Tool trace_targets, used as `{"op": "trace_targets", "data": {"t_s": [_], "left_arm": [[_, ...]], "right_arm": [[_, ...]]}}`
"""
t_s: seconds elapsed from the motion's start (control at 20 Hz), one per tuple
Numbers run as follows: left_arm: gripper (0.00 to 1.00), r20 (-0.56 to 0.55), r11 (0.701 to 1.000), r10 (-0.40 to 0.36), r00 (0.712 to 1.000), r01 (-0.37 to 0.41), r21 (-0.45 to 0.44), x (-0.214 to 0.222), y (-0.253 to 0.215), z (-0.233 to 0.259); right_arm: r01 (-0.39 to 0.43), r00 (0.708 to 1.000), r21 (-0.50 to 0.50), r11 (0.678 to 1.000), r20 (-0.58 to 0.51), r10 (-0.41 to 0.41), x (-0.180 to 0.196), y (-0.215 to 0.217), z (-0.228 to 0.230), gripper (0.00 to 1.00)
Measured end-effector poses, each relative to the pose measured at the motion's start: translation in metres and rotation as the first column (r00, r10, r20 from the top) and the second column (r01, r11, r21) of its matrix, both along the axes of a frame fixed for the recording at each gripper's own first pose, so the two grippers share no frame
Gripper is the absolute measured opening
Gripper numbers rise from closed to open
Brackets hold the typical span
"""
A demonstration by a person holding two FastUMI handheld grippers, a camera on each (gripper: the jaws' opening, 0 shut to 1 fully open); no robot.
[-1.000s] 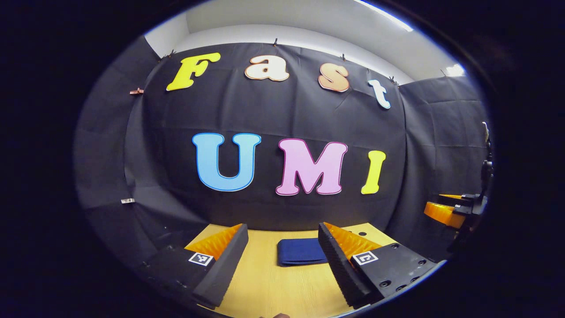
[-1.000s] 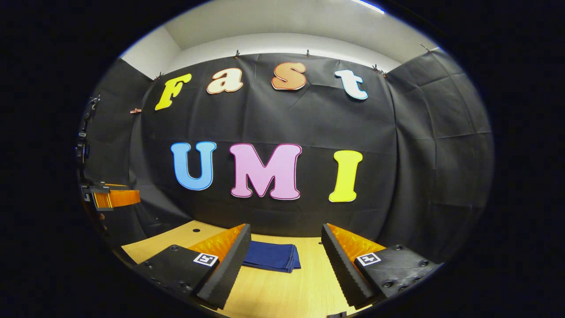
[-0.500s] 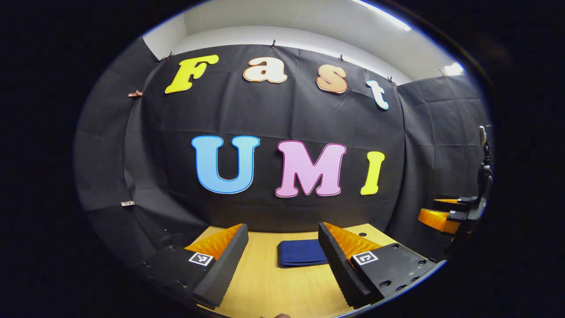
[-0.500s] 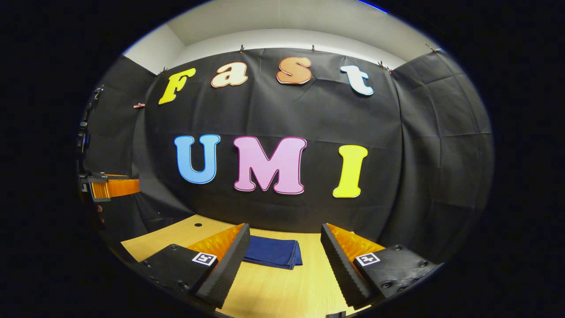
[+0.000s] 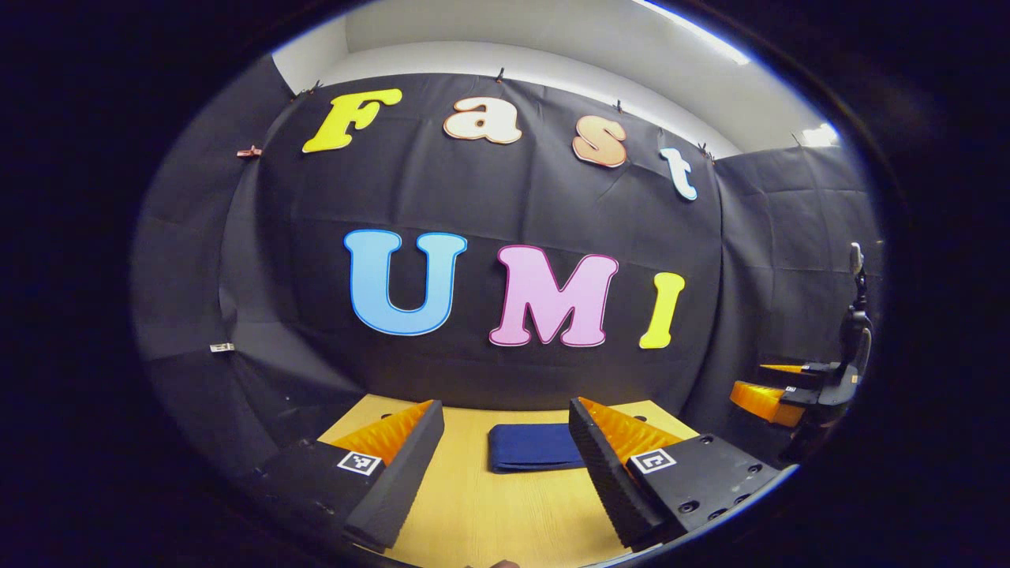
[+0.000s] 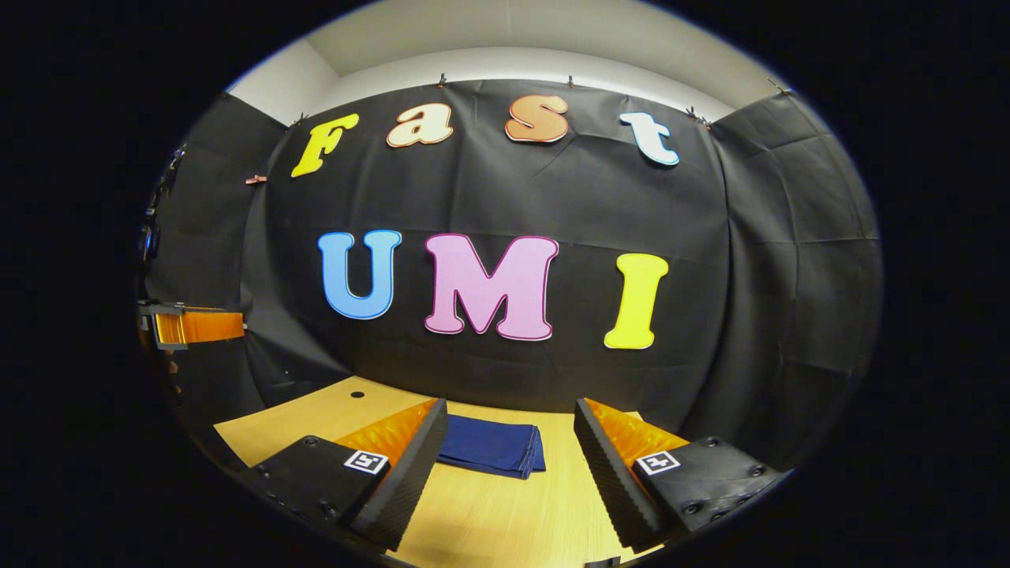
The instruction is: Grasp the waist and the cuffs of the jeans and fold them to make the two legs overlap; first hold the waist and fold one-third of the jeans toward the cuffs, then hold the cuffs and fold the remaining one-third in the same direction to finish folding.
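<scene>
Folded jeans (image 5: 533,447) lie flat on the tabletop (image 5: 489,513).
Left tool (image 5: 505,465) and right tool (image 6: 509,465) both hover above, fingers spread wide, holding nothing.

I see a yellow wooden table (image 5: 473,513) below me. It has a small round hole (image 6: 357,394) near its far left corner. Black cloth (image 5: 505,197) hangs behind the table and goes around both sides. Little clips (image 5: 500,75) hold the cloth up along its top edge. One more clip (image 5: 250,151) sits on the left side of the cloth. Above the cloth I see a white wall (image 6: 505,67) and a bright strip of light (image 5: 694,30).
</scene>
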State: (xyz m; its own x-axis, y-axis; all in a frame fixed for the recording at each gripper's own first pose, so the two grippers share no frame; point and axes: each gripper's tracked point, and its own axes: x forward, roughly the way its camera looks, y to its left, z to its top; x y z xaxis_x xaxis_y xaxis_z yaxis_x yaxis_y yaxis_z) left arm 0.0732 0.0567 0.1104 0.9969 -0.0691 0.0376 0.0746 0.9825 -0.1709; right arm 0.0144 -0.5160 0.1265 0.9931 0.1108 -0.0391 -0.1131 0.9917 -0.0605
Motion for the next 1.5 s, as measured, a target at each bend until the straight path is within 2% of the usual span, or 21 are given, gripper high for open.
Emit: {"op": "trace_targets", "data": {"t_s": [0.1, 0.4, 0.45, 0.55, 0.9, 0.95, 1.05, 1.5], "left_arm": [[0.99, 0.009, 1.0, 0.005, 1.0, -0.004, -0.018, -0.001, 0.004, 0.002], [0.99, 0.017, 0.999, 0.03, 0.999, -0.031, 0.038, -0.001, 0.006, 0.003], [0.99, 0.017, 0.999, 0.031, 0.999, -0.032, 0.038, -0.002, 0.004, 0.003], [0.99, 0.009, 0.999, 0.027, 1.0, -0.027, 0.041, -0.001, 0.002, -0.003], [0.99, -0.012, 0.999, 0.03, 0.999, -0.029, 0.03, 0.003, 0.002, -0.011], [0.99, -0.016, 0.999, 0.028, 0.999, -0.027, 0.025, 0.003, 0.001, -0.013], [0.99, -0.021, 0.999, 0.026, 0.999, -0.025, 0.022, 0.003, 0.001, -0.014], [0.99, -0.029, 0.999, 0.028, 0.999, -0.027, 0.036, 0.004, 0.0, -0.016]], "right_arm": [[-0.003, 1.0, -0.011, 1.0, 0.01, 0.003, -0.001, -0.001, 0.003, 0.97], [0.002, 1.0, 0.008, 1.0, 0.024, -0.002, 0.002, -0.002, 0.009, 0.96], [0.007, 1.0, 0.008, 1.0, 0.028, -0.007, 0.001, -0.006, 0.011, 0.93], [0.011, 0.999, 0.01, 1.0, 0.03, -0.011, 0.001, -0.009, 0.011, 0.97], [0.023, 1.0, 0.003, 1.0, -0.003, -0.023, -0.003, -0.015, -0.002, 0.97], [0.022, 1.0, -0.003, 1.0, -0.006, -0.022, -0.004, -0.015, -0.004, 0.93], [0.02, 1.0, -0.014, 1.0, -0.009, -0.02, -0.005, -0.015, -0.006, 0.97], [-0.012, 1.0, -0.013, 1.0, -0.019, 0.012, -0.005, -0.007, -0.009, 0.97]]}}
